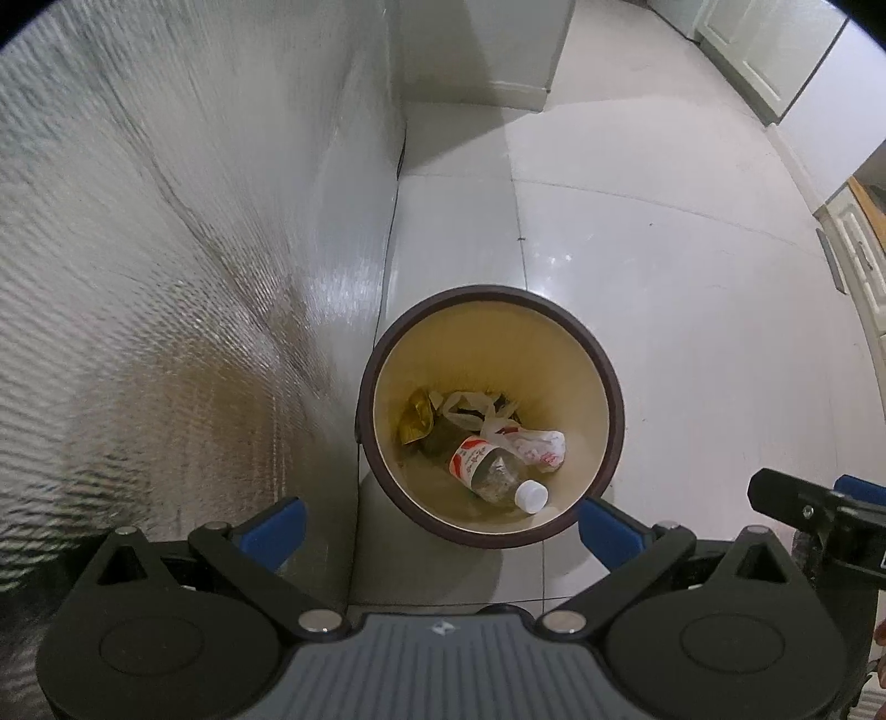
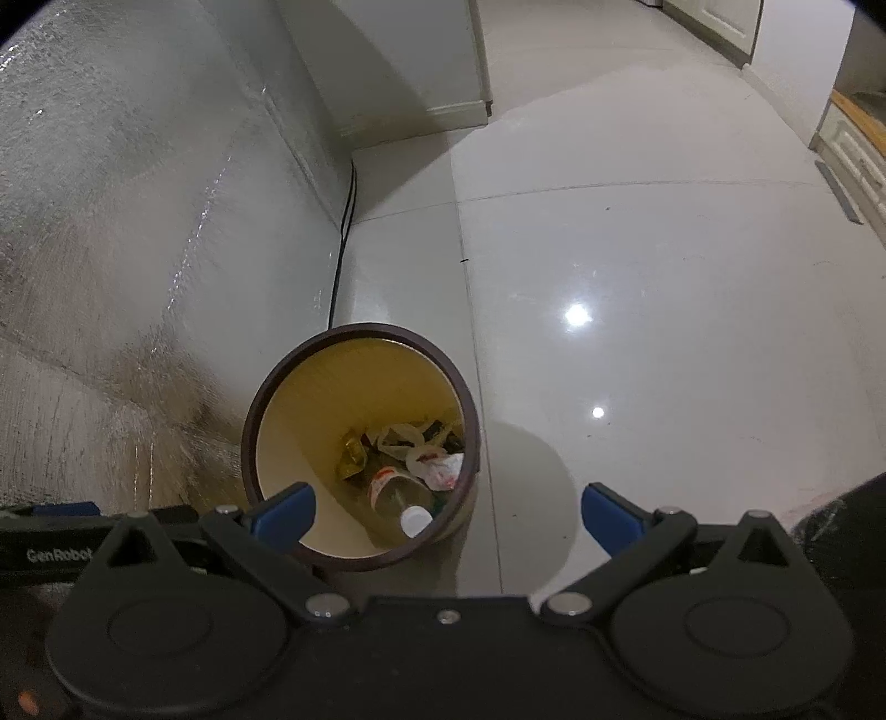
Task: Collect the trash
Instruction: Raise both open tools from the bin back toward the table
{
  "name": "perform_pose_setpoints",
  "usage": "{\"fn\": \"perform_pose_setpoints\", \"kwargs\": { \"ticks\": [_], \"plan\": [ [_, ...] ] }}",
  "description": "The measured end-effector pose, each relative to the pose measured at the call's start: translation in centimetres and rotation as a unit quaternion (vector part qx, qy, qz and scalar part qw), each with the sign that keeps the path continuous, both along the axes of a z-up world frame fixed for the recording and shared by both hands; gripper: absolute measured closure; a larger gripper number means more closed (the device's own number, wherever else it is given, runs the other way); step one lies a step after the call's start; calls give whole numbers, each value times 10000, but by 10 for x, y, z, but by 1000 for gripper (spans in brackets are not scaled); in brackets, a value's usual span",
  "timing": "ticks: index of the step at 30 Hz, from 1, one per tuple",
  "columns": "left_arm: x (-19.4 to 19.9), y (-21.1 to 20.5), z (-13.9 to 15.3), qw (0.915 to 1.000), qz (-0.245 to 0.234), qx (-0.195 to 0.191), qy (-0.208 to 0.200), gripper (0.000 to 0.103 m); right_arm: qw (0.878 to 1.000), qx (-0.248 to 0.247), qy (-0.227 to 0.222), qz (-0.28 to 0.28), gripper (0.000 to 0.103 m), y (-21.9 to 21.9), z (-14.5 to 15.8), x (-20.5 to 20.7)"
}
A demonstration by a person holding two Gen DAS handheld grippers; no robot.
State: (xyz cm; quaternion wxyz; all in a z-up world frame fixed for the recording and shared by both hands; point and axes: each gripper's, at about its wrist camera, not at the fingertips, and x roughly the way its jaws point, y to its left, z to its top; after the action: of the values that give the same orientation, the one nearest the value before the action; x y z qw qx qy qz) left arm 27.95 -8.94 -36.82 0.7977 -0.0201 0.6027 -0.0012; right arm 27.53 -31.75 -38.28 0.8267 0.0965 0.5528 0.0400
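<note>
**Two tongs held wide above a bin with trash inside**

Several pieces of trash are seen at the bottom of a round bin (image 1: pixel 601 354). A clear plastic bottle (image 1: pixel 490 471) with a red and white label and a white cap (image 1: pixel 531 495) is laid on its side, the cap turned toward the near wall of the bin. Just beside it, touching it, a crumpled white plastic bag (image 1: pixel 534 446) with red print is found. A gold foil wrapper (image 1: pixel 416 416) is placed at the far left of the heap, and a second, pale bag (image 1: pixel 465 407) is seen behind the bottle. What lies under these pieces cannot be told.

The bin is coloured cream-yellow inside and is finished with a dark brown rim. It is stood upright on a glossy pale tiled floor (image 1: pixel 664 249), close to a silver, textured wall covering (image 1: pixel 138 277) on the left. A thin black cable (image 2: pixel 340 260) is run down along the foot of this wall, behind the bin.

The left tongs (image 1: pixel 440 526) are held above the bin, spread wide, with nothing between the blue pads (image 1: pixel 277 529). The right tongs (image 2: pixel 448 518) are also spread wide and nothing is gripped; in the right wrist view the bin is seen under the left pad (image 2: pixel 285 515). A pale cabinet (image 1: pixel 498 50) is stood farther back on the floor.
</note>
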Motion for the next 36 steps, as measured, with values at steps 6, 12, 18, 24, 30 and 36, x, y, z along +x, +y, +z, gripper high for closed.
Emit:
{"fn": "perform_pose_setpoints", "kwargs": {
  "ticks": [6,12,18,24,30,36],
  "plan": [
    [-16,-2,29,9996,-28,-19,-271,0,9996,18,-265,-40,0,-7,24,-20],
    [-37,-10,65,9980,-199,-19,-605,0,9983,-102,-575,-76,0,-11,55,-49],
    [-65,-18,109,9934,-416,-75,-1068,0,9945,-210,-1007,-174,0,-21,97,-85],
    [-101,-25,157,9845,-668,-196,-1610,0,9869,-240,-1560,-319,0,-31,142,-125],
    [-138,-31,203,9714,-893,-368,-2168,0,9748,-449,-2159,-345,0,-34,187,-163],
    [-174,-28,247,9564,-1065,-592,-2653,0,9599,-483,-2733,-389,0,-36,230,-198]
  ]
}}
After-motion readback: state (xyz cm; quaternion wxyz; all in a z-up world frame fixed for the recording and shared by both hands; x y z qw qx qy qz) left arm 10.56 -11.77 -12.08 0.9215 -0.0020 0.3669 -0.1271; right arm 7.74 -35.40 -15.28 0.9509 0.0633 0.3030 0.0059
